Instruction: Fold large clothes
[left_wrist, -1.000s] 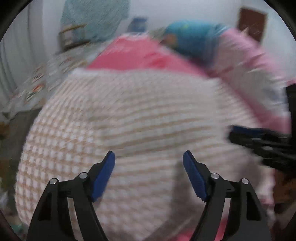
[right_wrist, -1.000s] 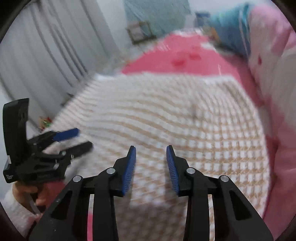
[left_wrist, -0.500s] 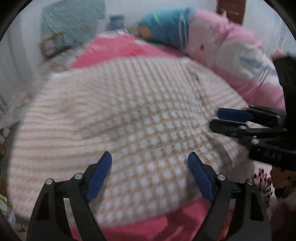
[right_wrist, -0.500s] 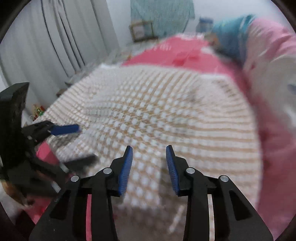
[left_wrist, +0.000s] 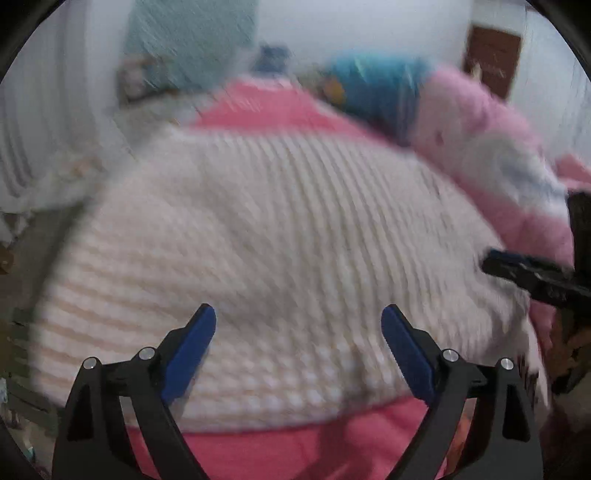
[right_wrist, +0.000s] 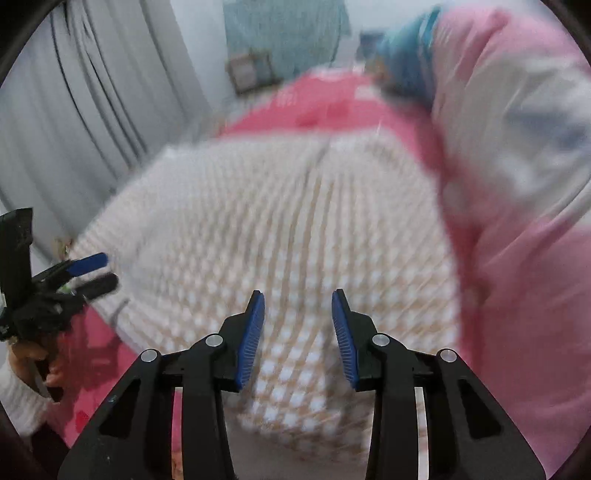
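Note:
A large cream and tan checked cloth (left_wrist: 280, 236) lies spread flat over a pink bed; it also shows in the right wrist view (right_wrist: 295, 229). Both views are blurred by motion. My left gripper (left_wrist: 298, 317) is open and empty, held above the cloth's near edge. My right gripper (right_wrist: 298, 301) is open and empty, above the cloth's near right part. The right gripper shows at the right edge of the left wrist view (left_wrist: 532, 271). The left gripper shows at the left edge of the right wrist view (right_wrist: 92, 273), with its fingers apart.
The pink bed sheet (left_wrist: 273, 446) shows below the cloth's near edge. A pink and white quilt (right_wrist: 517, 155) is heaped along the right side, with a blue pillow (left_wrist: 376, 92) behind it. Grey curtains (right_wrist: 92, 110) hang on the left. A brown door (left_wrist: 491, 59) stands far right.
Both grippers have swung over the cloth while staying open and empty. The left view has turned back leftward, so the right gripper has slid toward its right edge.

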